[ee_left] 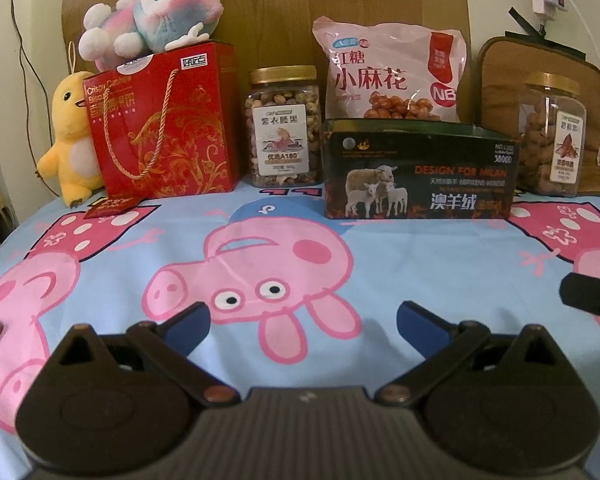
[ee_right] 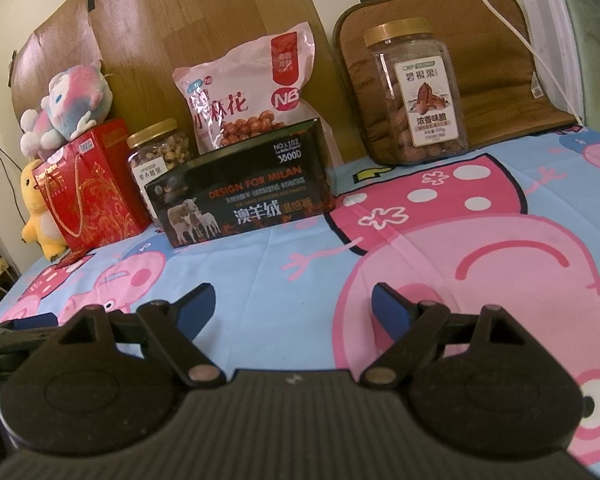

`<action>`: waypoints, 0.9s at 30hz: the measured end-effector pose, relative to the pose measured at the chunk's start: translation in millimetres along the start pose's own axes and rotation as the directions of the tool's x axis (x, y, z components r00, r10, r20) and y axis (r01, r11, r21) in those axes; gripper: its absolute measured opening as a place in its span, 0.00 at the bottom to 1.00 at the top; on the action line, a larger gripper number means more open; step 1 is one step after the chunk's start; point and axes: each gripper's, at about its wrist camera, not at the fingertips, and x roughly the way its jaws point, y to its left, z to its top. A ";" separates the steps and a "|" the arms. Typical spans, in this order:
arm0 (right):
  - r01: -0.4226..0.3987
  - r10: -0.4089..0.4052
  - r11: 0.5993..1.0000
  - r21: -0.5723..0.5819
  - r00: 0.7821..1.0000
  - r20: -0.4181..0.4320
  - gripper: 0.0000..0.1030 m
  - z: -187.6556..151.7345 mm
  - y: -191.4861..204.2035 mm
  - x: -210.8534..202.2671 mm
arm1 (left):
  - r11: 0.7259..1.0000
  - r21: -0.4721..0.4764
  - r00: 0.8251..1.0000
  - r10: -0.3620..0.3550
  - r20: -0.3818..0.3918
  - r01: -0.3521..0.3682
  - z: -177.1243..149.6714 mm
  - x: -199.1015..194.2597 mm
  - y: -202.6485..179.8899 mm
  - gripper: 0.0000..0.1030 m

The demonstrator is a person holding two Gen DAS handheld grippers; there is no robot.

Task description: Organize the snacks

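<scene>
Snacks stand in a row at the back of the bed. A red gift box (ee_left: 164, 124) (ee_right: 94, 188) is at the left. Beside it is a cashew jar (ee_left: 283, 128) (ee_right: 158, 156). A pink snack bag (ee_left: 392, 76) (ee_right: 252, 100) stands in or behind an open black box (ee_left: 418, 176) (ee_right: 240, 196). A pecan jar (ee_left: 552, 136) (ee_right: 416, 92) is at the right. My left gripper (ee_left: 302, 320) is open and empty, low over the sheet. My right gripper (ee_right: 292, 304) is open and empty, well short of the black box.
A cartoon pig sheet (ee_left: 260, 248) (ee_right: 460, 240) covers the bed. A yellow duck plush (ee_left: 70, 136) and a pink plush (ee_left: 156, 12) sit by and on the red box. A brown cushion (ee_right: 480, 60) leans behind the pecan jar. The right gripper's edge (ee_left: 592, 298) shows at the right.
</scene>
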 end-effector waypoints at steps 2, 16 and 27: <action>0.006 -0.006 1.000 -0.009 1.000 0.003 0.85 0.0 2.1 0.4 | 1.000 -0.007 1.000 -0.011 0.004 0.011 0.3 -0.8 1.6 1.00; 0.094 -0.094 0.995 -0.019 0.995 -0.016 0.85 -1.1 -1.7 -34.5 | 1.000 0.005 1.000 0.017 0.002 -0.017 10.5 -28.8 -15.4 1.00; 0.039 -0.040 0.997 -0.074 0.999 -0.017 0.85 1.7 21.7 -58.4 | 0.999 -0.016 0.999 -0.037 -0.006 0.037 21.9 -58.3 -14.8 1.00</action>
